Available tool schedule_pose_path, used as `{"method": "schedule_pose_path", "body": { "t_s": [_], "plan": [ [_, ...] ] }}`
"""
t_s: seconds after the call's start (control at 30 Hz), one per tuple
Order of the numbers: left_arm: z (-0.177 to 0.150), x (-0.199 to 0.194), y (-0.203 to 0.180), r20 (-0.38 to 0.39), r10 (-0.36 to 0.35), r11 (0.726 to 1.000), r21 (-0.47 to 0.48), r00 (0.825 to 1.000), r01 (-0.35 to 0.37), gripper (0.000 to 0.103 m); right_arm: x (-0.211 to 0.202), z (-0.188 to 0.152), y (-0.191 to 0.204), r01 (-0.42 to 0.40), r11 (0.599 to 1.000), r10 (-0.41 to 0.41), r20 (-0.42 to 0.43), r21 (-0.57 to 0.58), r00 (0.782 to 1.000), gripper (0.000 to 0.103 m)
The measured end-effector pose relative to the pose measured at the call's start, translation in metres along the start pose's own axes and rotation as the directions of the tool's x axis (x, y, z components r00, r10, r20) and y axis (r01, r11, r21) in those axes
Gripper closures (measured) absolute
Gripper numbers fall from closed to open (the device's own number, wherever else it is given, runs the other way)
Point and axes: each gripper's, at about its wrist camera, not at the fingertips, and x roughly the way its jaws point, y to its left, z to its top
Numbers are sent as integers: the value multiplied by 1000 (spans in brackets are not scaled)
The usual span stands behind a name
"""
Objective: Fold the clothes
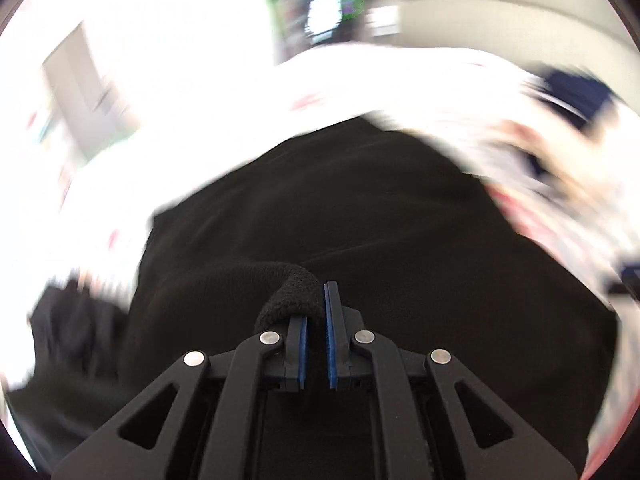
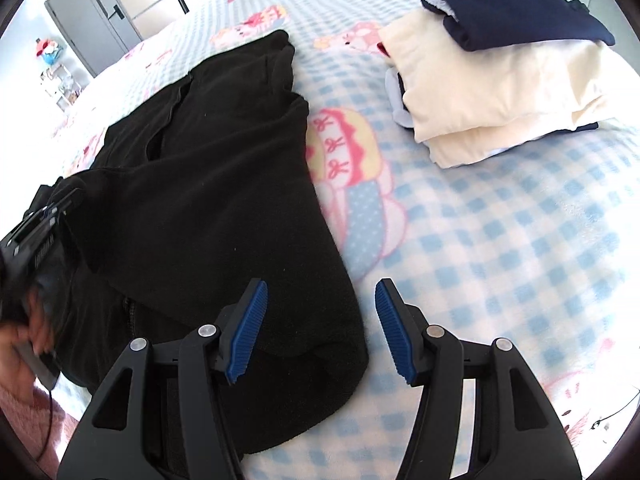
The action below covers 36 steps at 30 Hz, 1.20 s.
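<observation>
At the far left of the right wrist view a person's hand (image 2: pixel 20 344) above a fuzzy pink sleeve (image 2: pixel 24 420) grips the left gripper (image 2: pixel 44 232), seen here only as a dark, blurred body at the edge of the black fleece garment (image 2: pixel 208 168). That garment lies spread across the left half of the blue-and-white checked fleece blanket with pink cartoon figures (image 2: pixel 500 240), its zipped opening running toward the far side. In the left wrist view the left gripper's (image 1: pixel 318 316) jaws are pinched nearly together on a rolled fold of the black fleece garment (image 1: pixel 340 208), which hangs and spreads beyond the blue ribbed pads (image 1: pixel 331 340); everything around it is smeared by blur. The right gripper (image 2: pixel 320 332) stands with its jaws wide apart and nothing between them, over the near right edge of the garment. Further right, well apart from the garment, sits a stack of folded clothes: a cream folded piece (image 2: pixel 500 92) with a navy folded piece (image 2: pixel 516 8) on top.
</observation>
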Motion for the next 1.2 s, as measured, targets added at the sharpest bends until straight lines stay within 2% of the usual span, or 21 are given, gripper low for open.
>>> {"method": "schedule_pose_path", "body": {
  "t_s": [0.03,0.1,0.13,0.2,0.27,0.37,0.47,0.5,0.53,0.6,0.63,0.7,0.77,0.9,0.97,1.03,1.07,1.13,1.2],
  "plan": [
    [1,1,-25,-4,-37,996,85,999,37,93,2,1,-1,-7,1000,7,-13,8,1000,45],
    [-2,22,-65,-101,-69,972,216,992,90,90,4,6,-3,-23,999,24,-33,25,999,45],
    [-5,29,-74,-135,-72,967,232,988,102,90,3,6,-5,-28,999,29,-32,32,999,45],
    [-12,33,-78,-169,-70,975,196,983,103,90,17,8,7,-24,999,25,-28,37,999,45],
    [-18,24,-64,-175,-139,983,96,975,157,89,23,8,8,-19,999,20,-26,36,999,45],
    [-37,4,-40,-124,-211,977,-17,970,210,80,50,18,18,-19,999,21,-47,35,999,45],
    [-38,-1,-17,-62,-257,962,-115,964,249,72,45,16,12,-27,999,29,-58,27,998,45],
    [-40,-3,-4,-46,-288,946,-171,957,276,63,44,18,15,-35,999,36,-53,19,998,45],
    [-43,-6,10,-30,-329,919,-238,944,313,59,42,20,20,-46,999,46,-43,8,998,45],
    [-50,4,33,-5,-442,829,-384,897,406,55,42,24,33,-60,998,60,-27,-18,998,42],
    [-57,9,40,-7,-461,799,-438,887,412,55,42,25,38,-62,998,61,-22,-28,998,42],
    [-66,7,48,-13,-443,789,-479,896,383,55,45,25,47,-49,998,49,-19,-37,999,42],
    [-73,-2,57,19,-428,783,-492,904,381,55,50,22,53,-58,997,56,-32,-41,998,42],
    [-91,-18,87,126,-422,699,-586,898,411,55,59,18,65,-82,993,76,-71,-79,995,42],
    [-100,-14,101,113,-384,681,-636,916,364,55,63,22,78,-88,990,82,-63,-107,995,42],
    [-108,-11,113,116,-371,649,-677,921,347,55,64,28,89,-105,987,99,-51,-125,994,42],
    [-109,-10,117,122,-371,636,-689,920,348,55,62,31,93,-120,983,115,-46,-137,992,42],
    [-103,-6,119,127,-384,635,-683,915,361,55,58,36,102,-150,975,146,-35,-162,989,41],
    [-88,1,117,126,-427,633,-665,896,395,55,56,38,115,-155,963,150,-37,-218,988,39]
  ]
}}
